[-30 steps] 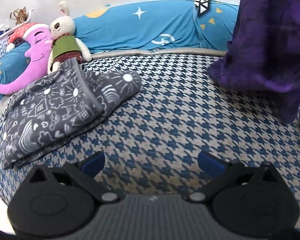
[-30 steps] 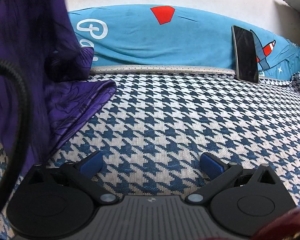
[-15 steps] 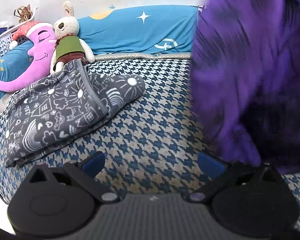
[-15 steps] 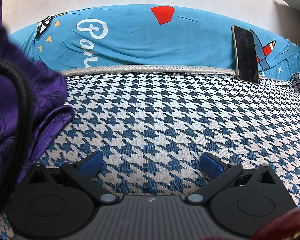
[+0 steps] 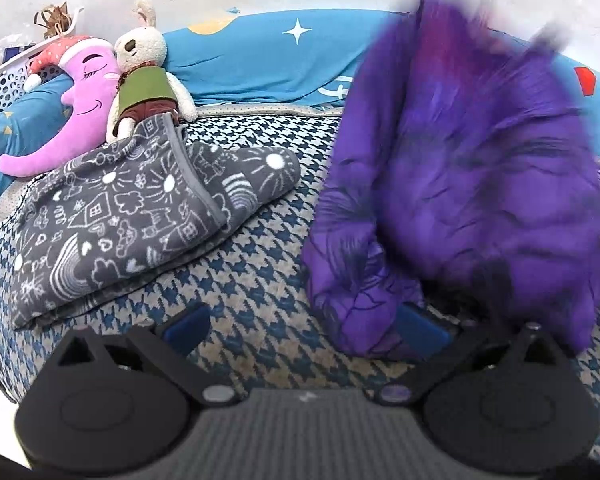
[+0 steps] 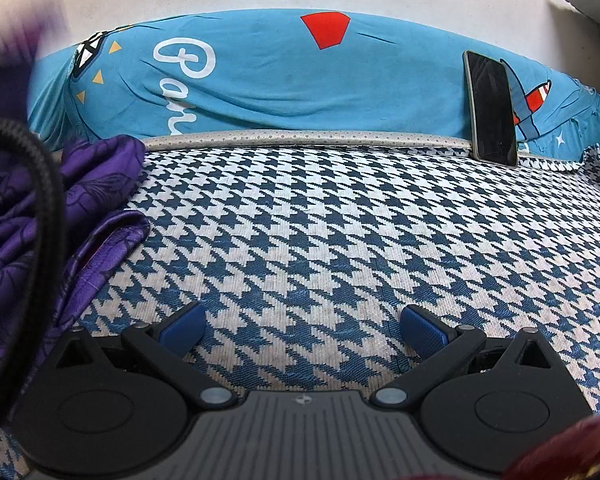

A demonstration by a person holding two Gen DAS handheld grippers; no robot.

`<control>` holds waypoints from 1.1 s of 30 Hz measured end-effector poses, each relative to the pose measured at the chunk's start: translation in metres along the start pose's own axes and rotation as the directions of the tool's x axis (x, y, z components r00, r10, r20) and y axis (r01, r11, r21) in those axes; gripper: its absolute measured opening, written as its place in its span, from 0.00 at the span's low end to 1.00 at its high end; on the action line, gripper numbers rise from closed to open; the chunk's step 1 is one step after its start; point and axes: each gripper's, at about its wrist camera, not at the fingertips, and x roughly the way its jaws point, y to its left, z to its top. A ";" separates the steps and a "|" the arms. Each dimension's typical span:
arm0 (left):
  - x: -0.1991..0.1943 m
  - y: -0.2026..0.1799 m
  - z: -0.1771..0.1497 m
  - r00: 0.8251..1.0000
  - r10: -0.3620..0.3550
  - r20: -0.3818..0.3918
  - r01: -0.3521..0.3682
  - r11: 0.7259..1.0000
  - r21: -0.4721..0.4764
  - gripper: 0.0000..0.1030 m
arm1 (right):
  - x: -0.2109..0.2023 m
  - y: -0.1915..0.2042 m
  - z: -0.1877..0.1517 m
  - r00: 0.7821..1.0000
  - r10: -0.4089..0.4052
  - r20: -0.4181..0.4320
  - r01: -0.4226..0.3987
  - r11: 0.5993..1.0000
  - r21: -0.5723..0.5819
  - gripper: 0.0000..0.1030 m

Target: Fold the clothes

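A purple patterned garment (image 5: 460,184) is in motion, blurred, filling the right half of the left wrist view and bunching down onto the houndstooth bed cover (image 5: 260,280). Its lower folds drape over the right finger of my left gripper (image 5: 302,326), which stands open with nothing clamped. In the right wrist view the same purple garment (image 6: 96,200) lies crumpled at the left edge. My right gripper (image 6: 302,326) is open over bare houndstooth cover (image 6: 340,240), to the right of the cloth and apart from it.
A folded grey doodle-print blanket (image 5: 132,216) lies at the left. Behind it rest a pink moon plush (image 5: 80,104) and a rabbit toy (image 5: 144,76). A blue quilt (image 6: 300,80) runs along the wall, with a phone (image 6: 492,108) leaning on it. A black cable (image 6: 40,208) crosses the left.
The purple garment swung from the far right across the left wrist view and dropped onto the bed by my left gripper's right finger. In the right wrist view it withdrew to the left edge.
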 end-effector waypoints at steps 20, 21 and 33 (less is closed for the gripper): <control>0.002 0.011 0.001 0.997 0.079 -0.006 -0.080 0.995 -0.066 1.00 | 0.000 0.000 0.000 1.000 0.000 0.000 0.000 1.000 0.000 1.00; 0.002 0.012 0.002 0.997 0.082 -0.003 -0.082 0.994 -0.066 1.00 | 0.000 0.000 0.000 1.000 0.000 0.000 0.000 1.000 0.000 1.00; 0.000 0.019 0.000 0.995 0.104 -0.006 -0.104 0.991 -0.079 1.00 | 0.000 0.000 0.000 1.000 0.000 0.000 0.000 1.000 0.000 1.00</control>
